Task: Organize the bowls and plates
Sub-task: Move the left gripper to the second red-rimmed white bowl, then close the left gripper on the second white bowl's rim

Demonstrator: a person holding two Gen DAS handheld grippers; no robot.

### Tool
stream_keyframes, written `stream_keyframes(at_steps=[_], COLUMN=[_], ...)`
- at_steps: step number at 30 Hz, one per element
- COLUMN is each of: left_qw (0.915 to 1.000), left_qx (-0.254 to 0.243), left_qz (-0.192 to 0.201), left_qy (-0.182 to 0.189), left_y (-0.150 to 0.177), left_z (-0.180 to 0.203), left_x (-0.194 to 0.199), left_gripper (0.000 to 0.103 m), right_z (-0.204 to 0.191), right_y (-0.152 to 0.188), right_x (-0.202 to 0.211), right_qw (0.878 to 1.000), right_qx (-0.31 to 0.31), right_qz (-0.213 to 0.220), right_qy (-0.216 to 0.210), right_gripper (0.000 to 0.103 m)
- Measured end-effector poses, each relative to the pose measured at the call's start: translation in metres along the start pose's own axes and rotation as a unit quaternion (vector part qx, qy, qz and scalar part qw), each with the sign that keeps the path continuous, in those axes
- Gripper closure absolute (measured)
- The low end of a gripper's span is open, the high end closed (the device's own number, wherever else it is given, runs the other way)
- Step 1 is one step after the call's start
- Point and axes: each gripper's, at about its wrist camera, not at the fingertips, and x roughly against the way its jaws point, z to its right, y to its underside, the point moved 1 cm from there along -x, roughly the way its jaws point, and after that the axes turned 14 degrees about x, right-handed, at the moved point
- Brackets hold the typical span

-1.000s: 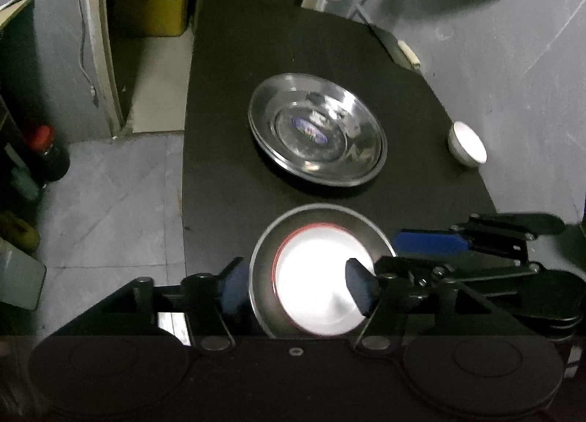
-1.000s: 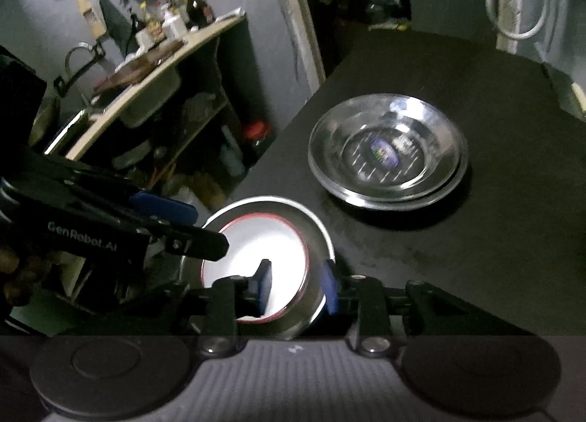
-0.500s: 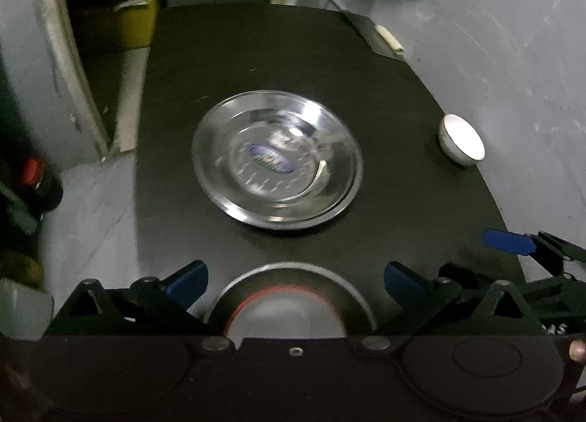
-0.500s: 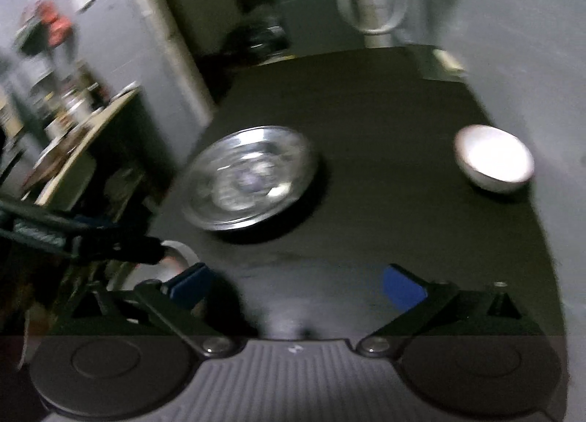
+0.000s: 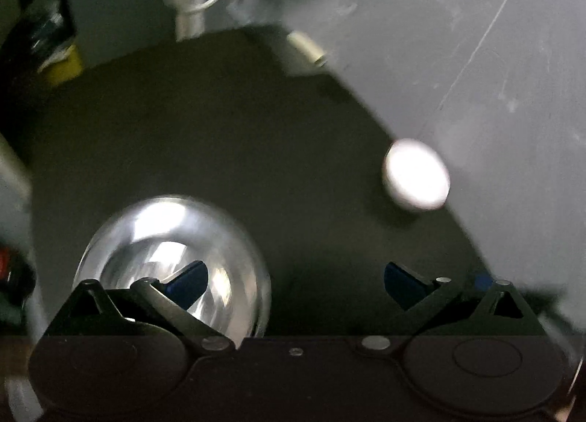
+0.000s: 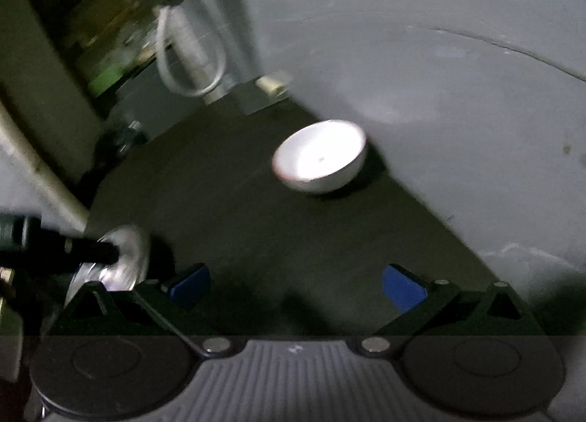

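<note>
Both tools gape empty — right tool (image 6: 296, 284) facing the white bowl (image 6: 319, 155), well ahead.

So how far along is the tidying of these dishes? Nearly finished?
Partway, it seems. Nothing is in hand: the left gripper and right gripper both have jaws wide open and empty. A steel plate lies on the dark table. The white bowl sits alone by the wall, untouched. The right gripper faces it, so it is probably next.
</note>
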Motion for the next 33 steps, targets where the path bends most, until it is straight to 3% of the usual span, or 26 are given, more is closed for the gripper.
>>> stream_keyframes(at_steps=[5, 10, 15, 21, 24, 26, 28, 33], left_qw=[0.9985, 0.9937, 0.989, 0.9842, 0.9833, 0.9837, 0.9837, 0.9835], left_qx=[-0.044, -0.106, -0.147, -0.175, -0.178, -0.174, -0.171, -0.164], left_qz=[0.002, -0.008, -0.006, -0.015, -0.025, -0.032, -0.04, -0.058], left_qy=[0.033, 0.034, 0.02, 0.022, 0.028, 0.033, 0.039, 0.052], left_y=[-0.044, -0.069, -0.077, -0.077, -0.078, -0.079, -0.079, -0.077], left_z=[0.04, 0.079, 0.097, 0.105, 0.106, 0.105, 0.106, 0.107], left_x=[-0.041, -0.082, -0.103, -0.117, -0.124, -0.127, -0.129, -0.132], left_gripper=[0.001, 0.001, 0.001, 0.005, 0.013, 0.026, 0.031, 0.056], right_z=[0.014, 0.02, 0.028, 0.035, 0.035, 0.033, 0.035, 0.036], right_y=[-0.009, -0.016, -0.019, -0.026, -0.029, -0.031, -0.034, -0.038], right_x=[-0.018, -0.027, -0.034, -0.048, -0.052, -0.055, -0.063, -0.074], right_qw=[0.999, 0.996, 0.993, 0.99, 0.989, 0.987, 0.985, 0.984], right_qx=[-0.029, -0.054, -0.073, -0.108, -0.117, -0.128, -0.142, -0.155], right_qz=[0.032, 0.057, 0.073, 0.061, 0.055, 0.051, 0.051, 0.045], right_qy=[0.025, 0.038, 0.052, 0.07, 0.075, 0.078, 0.082, 0.078], right_gripper=[0.0, 0.0, 0.003, 0.014, 0.021, 0.026, 0.031, 0.038])
